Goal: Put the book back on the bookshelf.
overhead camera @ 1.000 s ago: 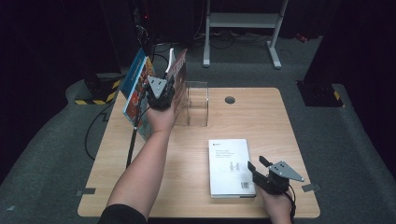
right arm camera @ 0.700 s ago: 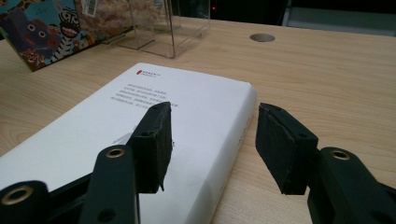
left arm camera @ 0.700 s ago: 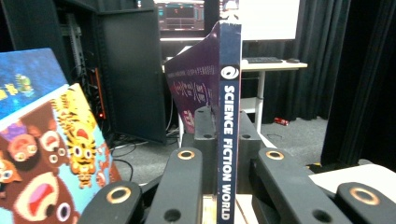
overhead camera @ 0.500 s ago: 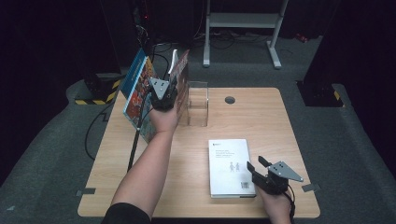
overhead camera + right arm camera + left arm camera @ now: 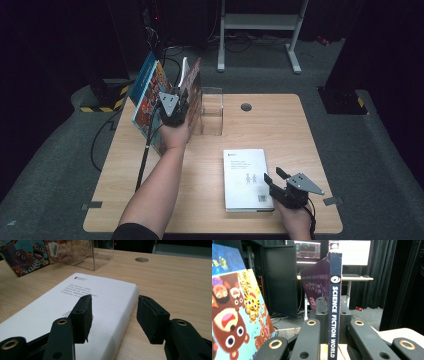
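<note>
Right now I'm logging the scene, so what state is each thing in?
Left gripper: shut on Science Fiction World book.
Science Fiction World book: upright, spine clamped.
Picture book: standing, leaning.
Clear stand: upright on table.
White book: lying flat.
Right gripper: open over the white book's edge.

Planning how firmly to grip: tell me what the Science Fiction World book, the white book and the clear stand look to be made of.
Science Fiction World book: paper, with a glossy printed cover, judging by the sheen on its thin spine.
White book: paper with a matte, smooth cover; no glare, fine print.
Clear stand: probably acrylic; fully see-through with hard, straight edges, though glass can't be ruled out.
</note>
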Demonstrator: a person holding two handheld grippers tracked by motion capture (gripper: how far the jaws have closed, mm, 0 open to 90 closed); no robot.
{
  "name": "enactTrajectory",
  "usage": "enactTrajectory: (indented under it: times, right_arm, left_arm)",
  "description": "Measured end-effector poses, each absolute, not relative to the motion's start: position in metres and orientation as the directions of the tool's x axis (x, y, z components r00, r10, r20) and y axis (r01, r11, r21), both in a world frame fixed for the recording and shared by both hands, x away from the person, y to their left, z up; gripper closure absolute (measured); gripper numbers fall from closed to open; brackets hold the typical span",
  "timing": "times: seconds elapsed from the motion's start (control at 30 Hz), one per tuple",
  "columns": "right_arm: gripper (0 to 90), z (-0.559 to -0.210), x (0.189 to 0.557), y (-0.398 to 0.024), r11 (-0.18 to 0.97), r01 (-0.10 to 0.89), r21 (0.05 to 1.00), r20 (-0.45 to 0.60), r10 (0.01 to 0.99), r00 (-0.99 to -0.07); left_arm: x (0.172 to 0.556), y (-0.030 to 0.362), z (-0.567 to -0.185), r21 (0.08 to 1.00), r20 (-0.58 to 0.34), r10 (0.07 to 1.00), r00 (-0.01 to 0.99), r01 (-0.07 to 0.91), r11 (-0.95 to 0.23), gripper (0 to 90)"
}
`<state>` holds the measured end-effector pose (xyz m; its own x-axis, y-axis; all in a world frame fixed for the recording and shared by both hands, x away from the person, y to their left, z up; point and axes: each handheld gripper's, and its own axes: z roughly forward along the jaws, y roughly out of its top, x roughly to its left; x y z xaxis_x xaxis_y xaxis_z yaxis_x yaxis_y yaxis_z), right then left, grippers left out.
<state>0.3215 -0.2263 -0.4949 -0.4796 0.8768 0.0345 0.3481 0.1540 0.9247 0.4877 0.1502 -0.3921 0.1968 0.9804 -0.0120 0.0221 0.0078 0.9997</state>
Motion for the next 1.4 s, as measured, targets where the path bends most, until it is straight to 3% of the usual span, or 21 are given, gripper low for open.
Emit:
enactTrajectory:
  times: [1.4]
  right_arm:
    - [46.3, -0.498, 0.322, -0.219, 0.171, 0.360, 0.917, 0.029, 0.872, -0.488]
  left_arm:
    - [0.476, 0.181, -0.399, 0.994, -0.034, 0.996, 0.080, 0.109, 0.025, 78.2]
